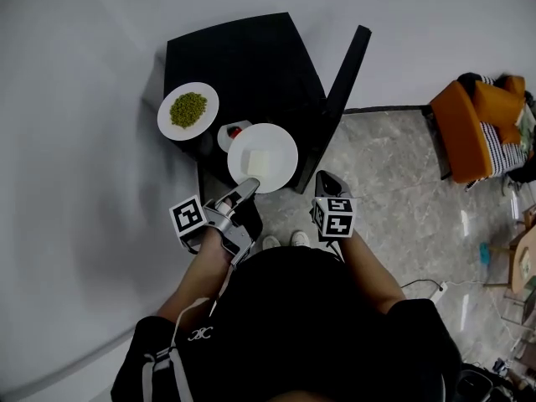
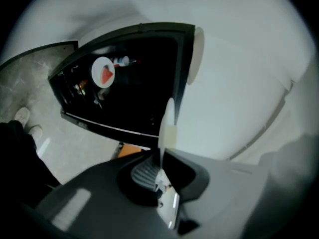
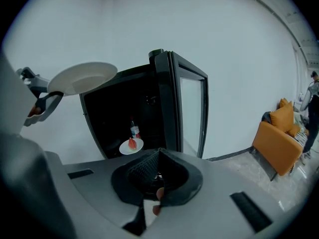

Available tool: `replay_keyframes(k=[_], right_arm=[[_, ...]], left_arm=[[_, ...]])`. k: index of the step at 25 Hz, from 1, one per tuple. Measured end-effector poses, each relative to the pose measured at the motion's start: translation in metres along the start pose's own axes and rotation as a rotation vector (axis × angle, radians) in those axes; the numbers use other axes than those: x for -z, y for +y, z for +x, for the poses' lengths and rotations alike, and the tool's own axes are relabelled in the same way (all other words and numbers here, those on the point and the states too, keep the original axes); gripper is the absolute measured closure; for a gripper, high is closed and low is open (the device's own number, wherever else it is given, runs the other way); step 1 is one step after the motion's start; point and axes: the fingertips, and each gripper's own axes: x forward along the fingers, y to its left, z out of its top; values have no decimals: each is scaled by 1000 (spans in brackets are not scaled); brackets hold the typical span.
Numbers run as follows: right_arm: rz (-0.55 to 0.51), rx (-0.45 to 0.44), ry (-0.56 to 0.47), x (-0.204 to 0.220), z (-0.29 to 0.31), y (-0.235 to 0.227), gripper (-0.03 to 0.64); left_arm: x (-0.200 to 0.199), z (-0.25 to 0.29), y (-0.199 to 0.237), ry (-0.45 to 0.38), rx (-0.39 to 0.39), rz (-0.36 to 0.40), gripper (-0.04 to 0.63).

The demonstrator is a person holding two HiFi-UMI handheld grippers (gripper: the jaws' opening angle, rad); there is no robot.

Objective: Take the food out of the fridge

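two grippers close in. left gripper (image 1: pixel 247 187) pinches the near rim of a white plate (image 1: pixel 262 157), jaws narrow on it; right gripper (image 3: pixel 157 176) is closed on nothing. risk: a rim-only hold with the plate's weight out front. a tilt could slide the pale block (image 1: pixel 260 163) off, or the rim could slip from the pads. plate hangs roughly level, outside the open fridge (image 1: pixel 243 57), near its top front edge. block looks square, smooth, cream-white. deeper in, a small plate with a red piece (image 3: pixel 131 145) sits beside a bottle (image 3: pixel 134 130). on the fridge top, a plate of green food (image 1: pixel 188 110).
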Motion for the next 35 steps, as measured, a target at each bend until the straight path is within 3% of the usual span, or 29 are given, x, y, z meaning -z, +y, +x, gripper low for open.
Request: replay_keyframes(k=[11, 24, 35], right_arm=[[0, -7, -6, -5, -1, 0, 624], [54, 46, -17, 2, -15, -22, 624], [90, 76, -10, 13, -32, -36, 624]], left_arm=[[-29, 17, -50, -41, 48, 64, 586], [-70, 57, -69, -149, -12, 75, 583], [-81, 75, -61, -230, -76, 77, 580]])
